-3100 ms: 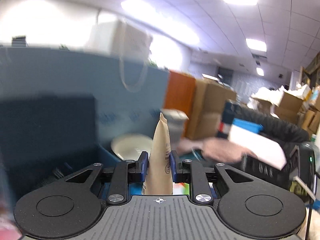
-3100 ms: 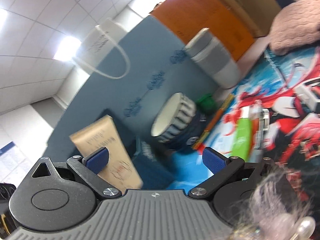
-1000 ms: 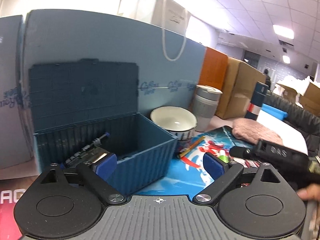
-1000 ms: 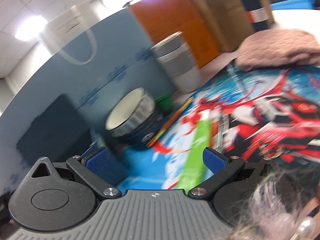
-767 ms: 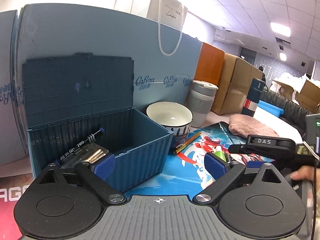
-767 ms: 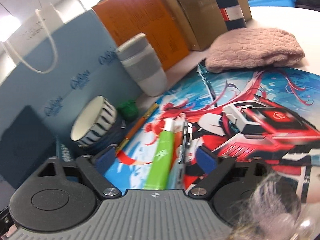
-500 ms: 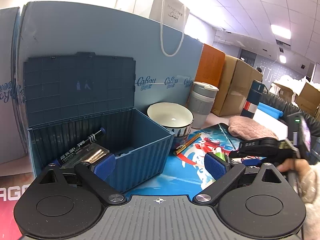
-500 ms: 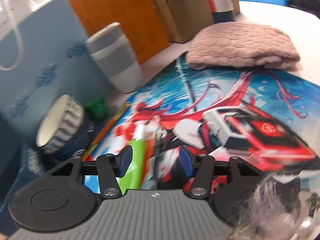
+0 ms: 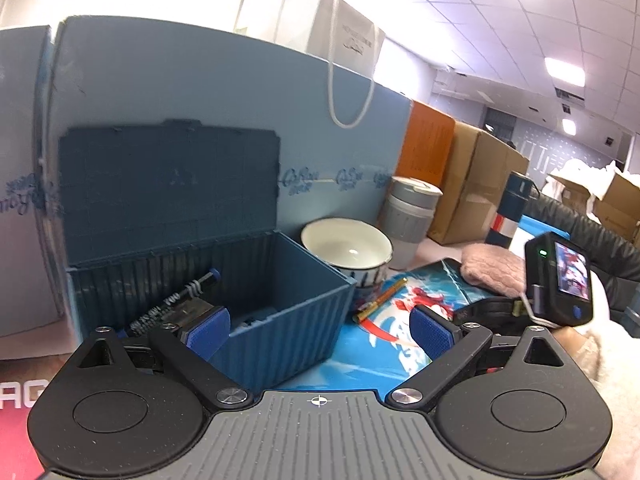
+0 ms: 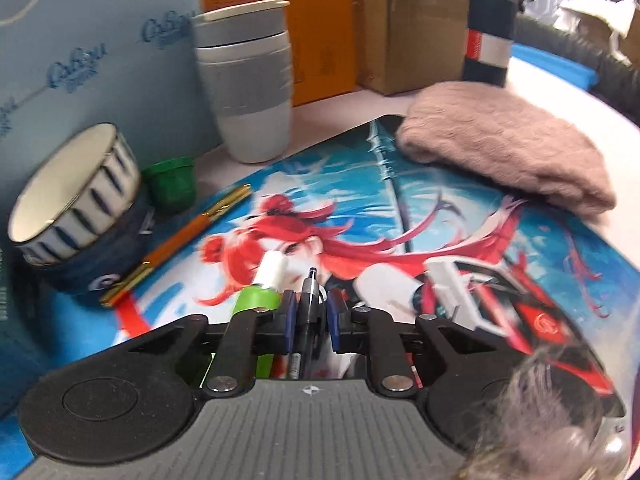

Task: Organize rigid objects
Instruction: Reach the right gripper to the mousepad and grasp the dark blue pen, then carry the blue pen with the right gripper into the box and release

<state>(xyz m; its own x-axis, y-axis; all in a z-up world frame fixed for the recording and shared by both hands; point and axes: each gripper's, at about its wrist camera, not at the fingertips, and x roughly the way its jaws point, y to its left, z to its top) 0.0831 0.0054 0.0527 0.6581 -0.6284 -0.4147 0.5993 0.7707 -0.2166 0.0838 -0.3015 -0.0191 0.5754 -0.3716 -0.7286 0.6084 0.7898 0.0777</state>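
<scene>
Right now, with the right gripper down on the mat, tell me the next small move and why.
Probably lift straight up. The right gripper has its blue pads shut on the black pen, which lies on the mat close beside the green tube. A straight lift should avoid dragging the tube; then carry it to the open blue box.

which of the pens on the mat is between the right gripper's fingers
The black pen, pinched by the right gripper. The orange-and-gold pen lies free by the bowl; the green marker sits just outside.

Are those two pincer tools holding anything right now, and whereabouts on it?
The right tool has shut on a black pen, gripping its barrel just behind the tip. The left tool is open and empty.
</scene>
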